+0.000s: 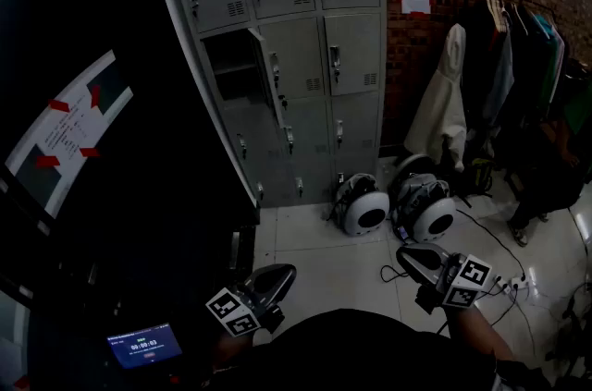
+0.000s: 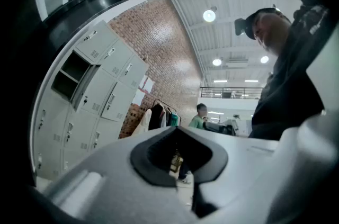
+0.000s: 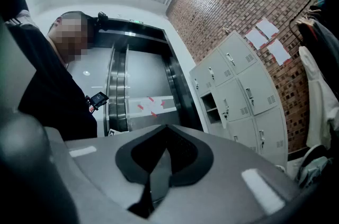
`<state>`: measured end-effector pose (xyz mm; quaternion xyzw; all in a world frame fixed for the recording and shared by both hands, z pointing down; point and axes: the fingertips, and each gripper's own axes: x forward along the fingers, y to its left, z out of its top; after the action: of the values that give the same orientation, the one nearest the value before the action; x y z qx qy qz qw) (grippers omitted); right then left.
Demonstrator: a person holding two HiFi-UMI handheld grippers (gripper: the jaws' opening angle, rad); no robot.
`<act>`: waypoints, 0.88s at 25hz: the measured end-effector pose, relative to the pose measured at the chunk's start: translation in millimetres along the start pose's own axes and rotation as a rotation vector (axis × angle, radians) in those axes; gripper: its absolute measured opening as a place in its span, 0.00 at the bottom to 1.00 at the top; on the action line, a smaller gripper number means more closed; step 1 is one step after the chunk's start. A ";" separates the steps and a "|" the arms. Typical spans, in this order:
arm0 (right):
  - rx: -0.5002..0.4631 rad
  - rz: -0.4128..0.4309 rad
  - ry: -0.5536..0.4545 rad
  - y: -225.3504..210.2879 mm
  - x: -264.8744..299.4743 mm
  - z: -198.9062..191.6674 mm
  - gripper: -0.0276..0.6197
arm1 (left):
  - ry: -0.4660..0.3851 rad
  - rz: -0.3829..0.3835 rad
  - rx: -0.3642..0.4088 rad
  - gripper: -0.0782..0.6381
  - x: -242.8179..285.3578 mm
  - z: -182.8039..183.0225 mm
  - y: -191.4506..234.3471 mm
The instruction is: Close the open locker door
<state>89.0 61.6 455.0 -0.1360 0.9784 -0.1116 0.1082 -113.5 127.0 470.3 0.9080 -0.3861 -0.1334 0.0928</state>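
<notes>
A grey locker bank [image 1: 296, 47] stands against the brick wall. One door [image 1: 268, 75] in the middle row's left column hangs open, and beside it the dark compartment [image 1: 227, 66] shows. The left gripper view shows the same open door [image 2: 85, 88], and the right gripper view shows it too [image 3: 222, 112]. My left gripper [image 1: 277, 280] and right gripper [image 1: 416, 258] are held low near my body, far from the lockers. Both are shut with nothing between the jaws, as each gripper's own view confirms for the left gripper [image 2: 177, 130] and the right gripper [image 3: 165, 127].
Two round white helmets [image 1: 365, 209] [image 1: 427, 213] lie on the tiled floor below the lockers. A white coat [image 1: 444, 98] and a rack of clothes [image 1: 518, 56] stand at the right. Cables and a power strip [image 1: 518, 283] run near my right gripper. A black wall [image 1: 111, 56] fills the left.
</notes>
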 end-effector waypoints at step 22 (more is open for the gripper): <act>-0.042 -0.040 0.071 -105.6 177.5 -4.5 0.05 | 0.004 -0.062 -0.005 0.11 23.1 39.3 193.3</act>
<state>-53.3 -88.2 453.3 -0.1539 0.9809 -0.0981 0.0681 -241.3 -24.7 481.6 0.9196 -0.3573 -0.1351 0.0917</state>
